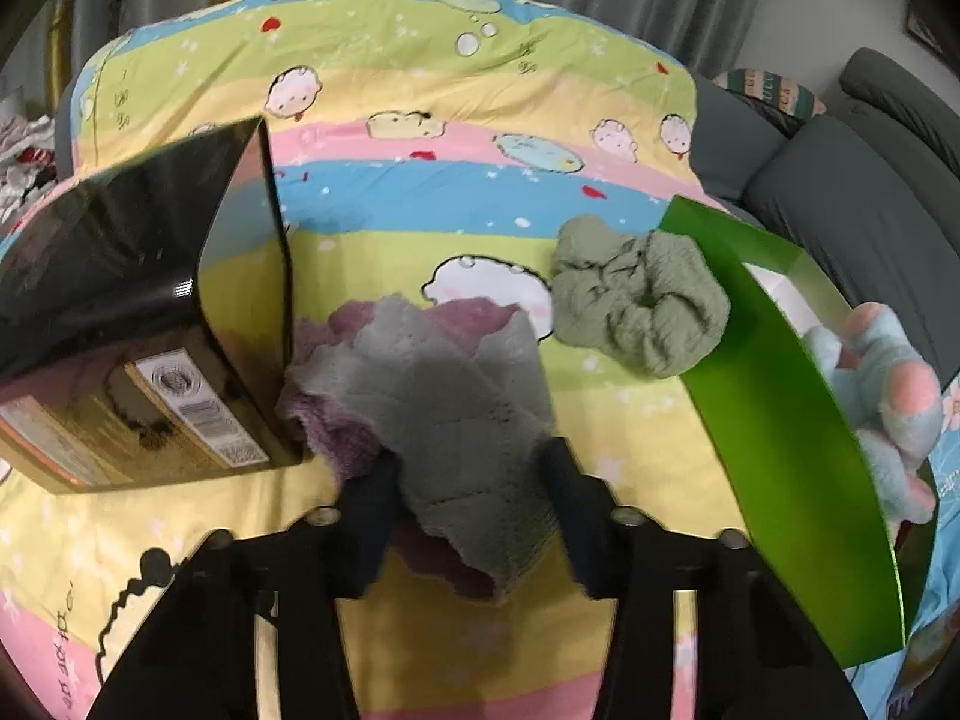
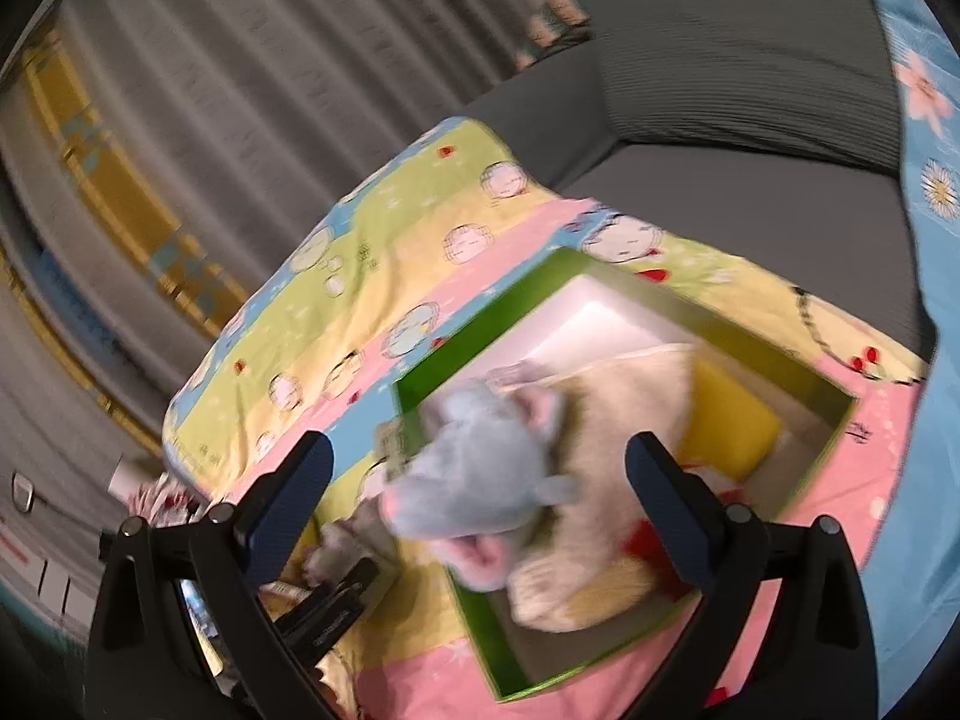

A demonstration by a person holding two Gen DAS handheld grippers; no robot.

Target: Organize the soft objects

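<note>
My left gripper [image 1: 468,480] has its fingers on either side of a grey and purple fuzzy cloth [image 1: 432,408] lying on the striped cartoon sheet; whether they pinch it is unclear. A green knit scrunchie [image 1: 636,300] lies to the right, beside the green box [image 1: 780,420]. A blue and pink plush toy [image 1: 888,396] sits in that box. My right gripper [image 2: 480,492] is open above the green box [image 2: 498,636], with the blurred blue and pink plush toy [image 2: 474,480] between its fingers, not gripped. A cream plush [image 2: 606,480] and a yellow item [image 2: 732,420] lie inside.
A black box [image 1: 138,312] stands open at the left of the cloth. A grey sofa [image 1: 840,180] and grey curtains lie beyond the sheet. A blue flowered fabric [image 2: 924,120] hangs at the right.
</note>
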